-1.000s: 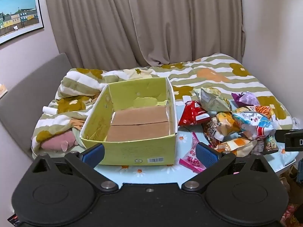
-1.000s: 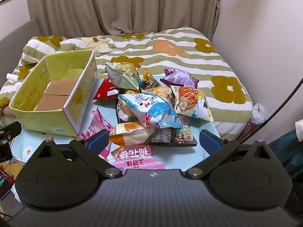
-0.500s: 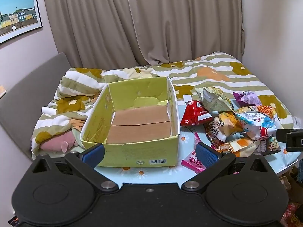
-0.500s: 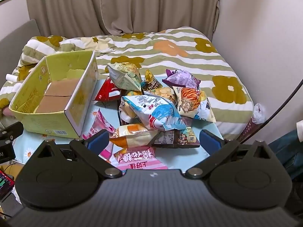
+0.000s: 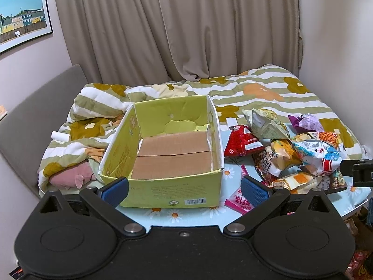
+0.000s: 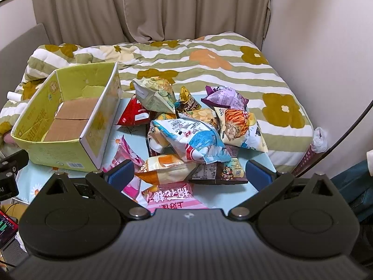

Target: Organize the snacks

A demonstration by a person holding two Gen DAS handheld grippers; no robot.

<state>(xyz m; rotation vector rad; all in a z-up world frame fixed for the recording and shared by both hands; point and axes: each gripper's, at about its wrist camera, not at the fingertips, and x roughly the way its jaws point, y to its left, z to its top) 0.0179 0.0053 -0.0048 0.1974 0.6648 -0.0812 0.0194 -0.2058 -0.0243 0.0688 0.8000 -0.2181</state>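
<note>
A yellow-green cardboard box with a bare brown floor stands open on the daisy-print table; it also shows in the right wrist view. A pile of snack bags lies to its right: a red bag, a blue-and-white bag, an orange-and-white bag and a pink bag among them. My left gripper is open and empty in front of the box. My right gripper is open and empty, just above the near edge of the pile.
A bed with a striped flower quilt lies behind the table. A pink plush toy rests left of the box. A grey headboard and curtains stand behind. A dark cable hangs at the right.
Both grippers have moved slightly forward and left toward the table. The jaws stay open and nothing on the table has moved.
</note>
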